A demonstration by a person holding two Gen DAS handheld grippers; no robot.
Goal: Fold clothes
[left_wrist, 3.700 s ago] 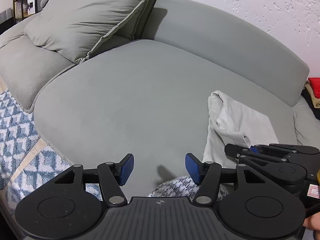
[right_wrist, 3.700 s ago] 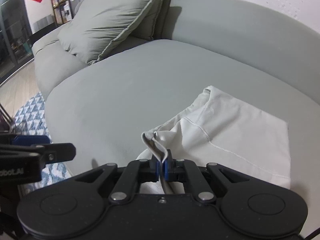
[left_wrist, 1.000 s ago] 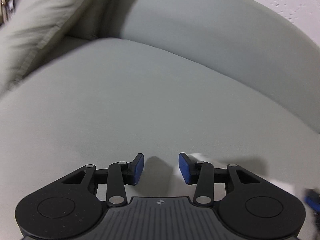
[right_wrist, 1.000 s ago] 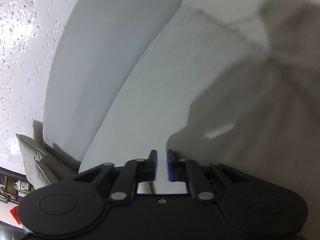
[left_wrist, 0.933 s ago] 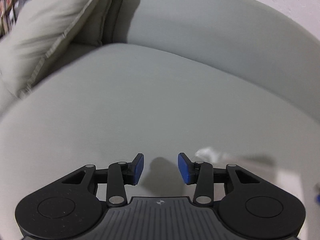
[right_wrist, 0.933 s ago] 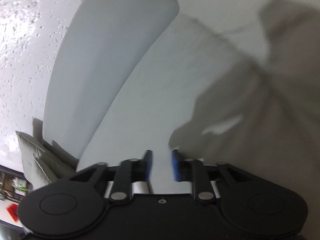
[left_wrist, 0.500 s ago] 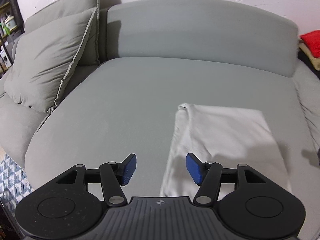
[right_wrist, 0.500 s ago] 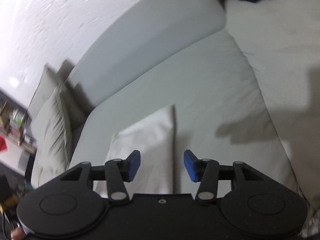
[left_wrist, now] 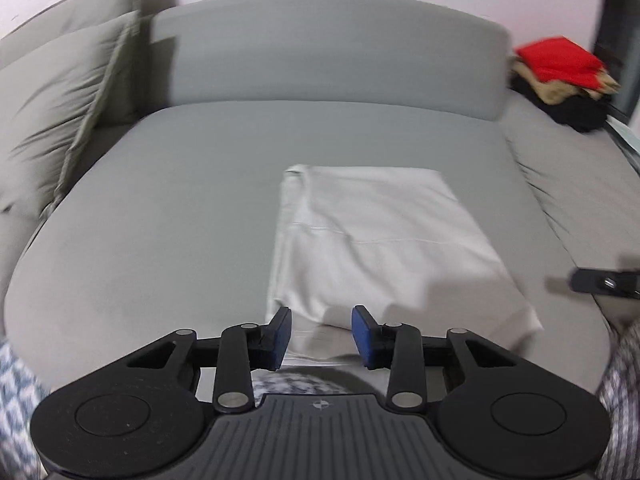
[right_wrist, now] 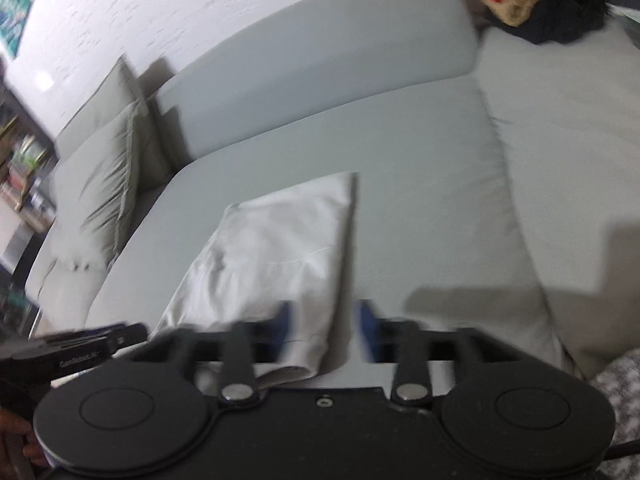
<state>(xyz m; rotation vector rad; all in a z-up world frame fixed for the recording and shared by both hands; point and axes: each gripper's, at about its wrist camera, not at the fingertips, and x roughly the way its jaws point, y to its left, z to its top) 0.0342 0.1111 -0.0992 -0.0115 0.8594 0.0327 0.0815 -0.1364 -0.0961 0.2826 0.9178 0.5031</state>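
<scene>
The white garment (left_wrist: 384, 240) lies folded flat on the grey sofa seat (left_wrist: 168, 216) as the left tool (left_wrist: 322, 334) and right tool (right_wrist: 326, 334) hover empty above its near edge, jaws apart but closing, probably for another fold

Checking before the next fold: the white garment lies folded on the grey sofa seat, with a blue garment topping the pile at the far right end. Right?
Not quite. The garment topping the pile is red, not blue, as the left wrist view shows. The white garment does lie folded on the grey sofa seat.
</scene>
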